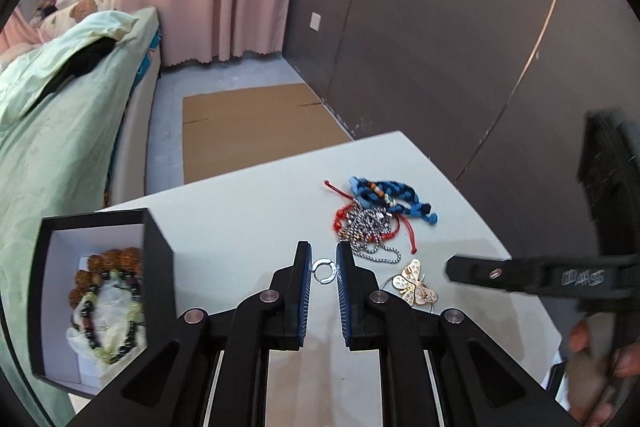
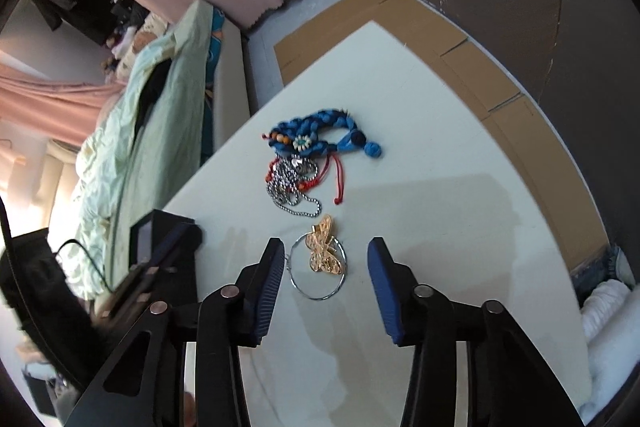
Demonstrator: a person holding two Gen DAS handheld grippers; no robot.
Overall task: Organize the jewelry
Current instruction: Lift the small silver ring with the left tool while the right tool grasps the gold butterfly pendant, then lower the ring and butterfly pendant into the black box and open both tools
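Already the left tool (image 1: 324, 269) is clamped on a small silver ring (image 1: 323, 271), lifted just off the table (image 1: 248, 219); the black box (image 1: 100, 291) holding beads lies to its left, near. The right tool (image 2: 326, 269) stands apart and empty, straddling the gold butterfly (image 2: 325, 254) and its wire hoop (image 2: 318, 269), so the right is nearer. The butterfly's long axis runs away from that tool, slightly tilted.

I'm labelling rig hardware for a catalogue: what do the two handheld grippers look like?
Both match: the left gripper and the right gripper are black plastic linkages with round silver pivot pins. Their fingers carry blue ribbed pads. In the left view, the right gripper's side bears raised lettering that is too blurred to read. No sleeves are visible.
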